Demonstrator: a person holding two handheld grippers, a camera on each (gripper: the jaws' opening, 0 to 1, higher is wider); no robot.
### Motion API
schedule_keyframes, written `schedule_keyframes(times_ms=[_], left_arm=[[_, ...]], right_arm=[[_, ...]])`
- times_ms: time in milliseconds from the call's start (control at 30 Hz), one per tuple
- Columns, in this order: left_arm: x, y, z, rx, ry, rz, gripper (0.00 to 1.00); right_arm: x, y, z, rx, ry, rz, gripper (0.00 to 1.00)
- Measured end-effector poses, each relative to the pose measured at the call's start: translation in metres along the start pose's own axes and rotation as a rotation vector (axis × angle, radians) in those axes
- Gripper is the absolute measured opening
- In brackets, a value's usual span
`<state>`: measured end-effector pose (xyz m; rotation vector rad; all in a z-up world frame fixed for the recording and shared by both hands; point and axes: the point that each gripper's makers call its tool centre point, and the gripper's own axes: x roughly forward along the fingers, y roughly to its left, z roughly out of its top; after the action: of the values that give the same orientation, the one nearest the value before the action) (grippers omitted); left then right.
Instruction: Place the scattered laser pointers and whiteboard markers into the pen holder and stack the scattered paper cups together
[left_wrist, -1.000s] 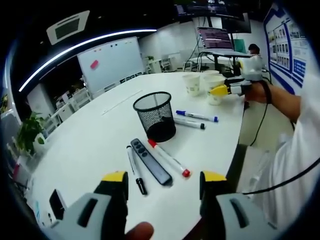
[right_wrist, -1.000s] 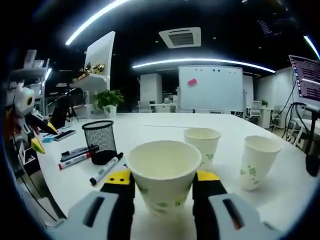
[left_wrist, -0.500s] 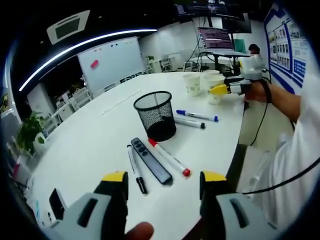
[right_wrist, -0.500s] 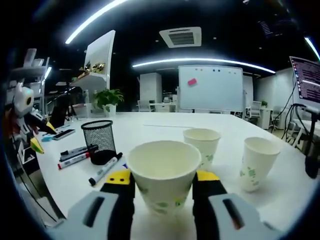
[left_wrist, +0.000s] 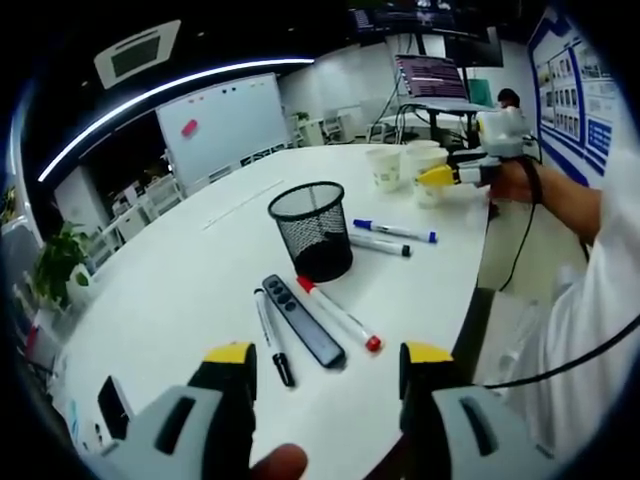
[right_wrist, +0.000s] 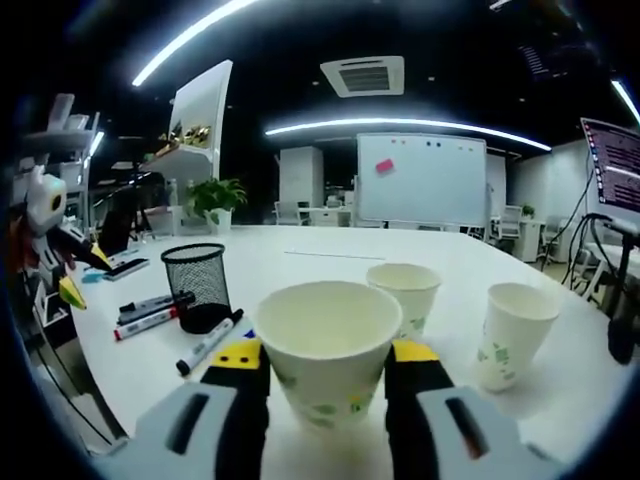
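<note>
Paper cups: three white paper cups with green print stand upright on the white table (right_wrist: 560, 400). Nearest cup (right_wrist: 327, 345) sits between the right gripper's jaws; second cup (right_wrist: 405, 295) stands just behind it, third cup (right_wrist: 512, 332) apart to its right.
Right gripper (right_wrist: 327, 395): yellow-tipped jaws clamped against the nearest cup's sides, grasping it. In the left gripper view it (left_wrist: 447, 176) is held by a hand (left_wrist: 515, 182) at the cups (left_wrist: 385, 167).
Left gripper (left_wrist: 328, 385): jaws spread, nothing between them, above the table edge (left_wrist: 180, 290).
Pen holder: black wire-mesh pen holder (left_wrist: 312, 231) upright mid-table, no pens visible inside.
Markers: red-capped whiteboard marker (left_wrist: 339, 315), black remote-shaped laser pointer (left_wrist: 301, 321) and black marker (left_wrist: 271, 339) lie side by side just in front of the holder. Blue-capped marker (left_wrist: 393, 231) and black-capped marker (left_wrist: 378, 245) lie near its right side.
Background: wall whiteboard (right_wrist: 420, 179), potted plant (right_wrist: 215, 197).
</note>
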<state>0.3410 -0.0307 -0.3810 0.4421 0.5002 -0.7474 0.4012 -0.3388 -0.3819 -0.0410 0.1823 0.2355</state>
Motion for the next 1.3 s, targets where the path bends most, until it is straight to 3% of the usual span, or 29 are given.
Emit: schedule_keyframes(times_ms=[767, 1300], left_arm=[[0.001, -0.002, -0.001, 0.002, -0.001, -0.007, 0.58], [0.002, -0.004, -0.002, 0.004, 0.001, -0.014, 0.58]], right_arm=[[0.005, -0.011, 0.011, -0.026, -0.007, -0.032, 0.46], [0.007, -0.006, 0.020, -0.040, -0.029, -0.028, 0.46]])
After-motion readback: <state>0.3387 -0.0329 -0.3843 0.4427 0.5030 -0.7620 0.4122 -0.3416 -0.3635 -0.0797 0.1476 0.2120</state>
